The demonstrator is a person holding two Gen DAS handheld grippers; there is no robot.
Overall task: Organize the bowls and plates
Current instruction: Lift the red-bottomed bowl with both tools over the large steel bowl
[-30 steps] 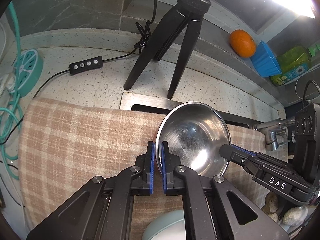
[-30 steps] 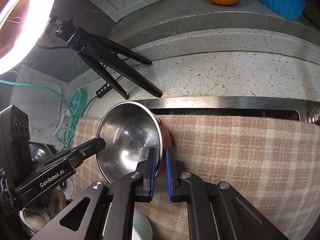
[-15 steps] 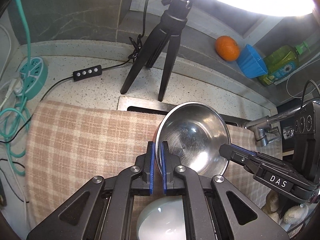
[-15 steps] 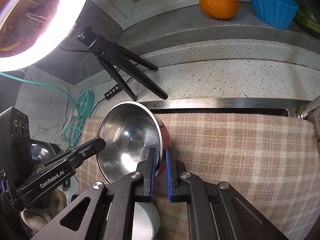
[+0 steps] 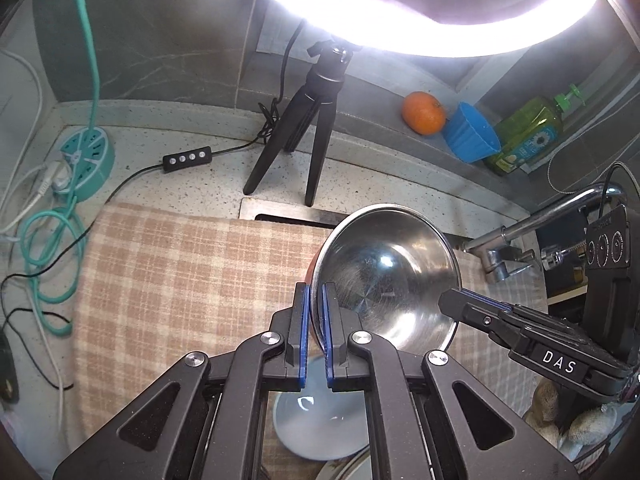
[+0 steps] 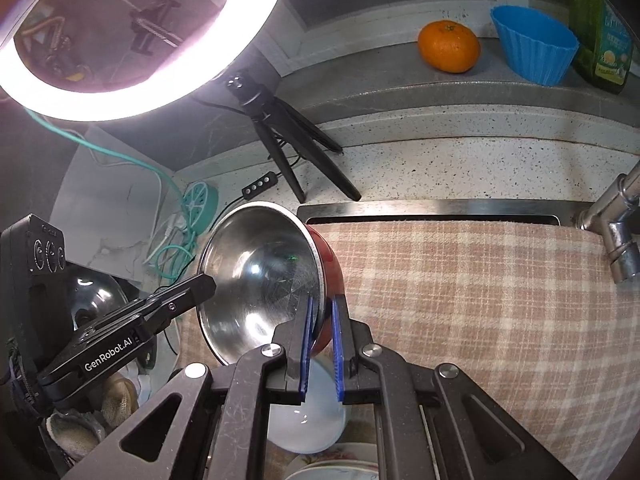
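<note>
A steel bowl [image 5: 390, 276] with a red outside [image 6: 330, 264] hangs tilted above the checked cloth [image 5: 180, 280]. My left gripper [image 5: 315, 300] is shut on its near rim. The right gripper [image 6: 322, 314] is shut on the opposite rim, and it shows in the left wrist view as a dark arm [image 5: 520, 332] at the bowl's right edge. Below the jaws a pale blue-white bowl [image 5: 320, 416] sits on the cloth, also seen as the pale bowl [image 6: 308, 420] in the right wrist view. A patterned plate [image 6: 340, 464] peeks out at the bottom edge.
A ring light on a black tripod [image 5: 308, 128] stands behind the covered sink. An orange [image 5: 423, 113], a blue cup [image 5: 472, 132] and a green soap bottle [image 5: 528, 136] sit on the back ledge. The tap [image 5: 520, 236] is at the right, cables and a teal socket [image 5: 86, 156] at the left.
Both grippers have risen with the steel bowl held between them. More of the counter, ring light and the pale bowl beneath has come into view.
</note>
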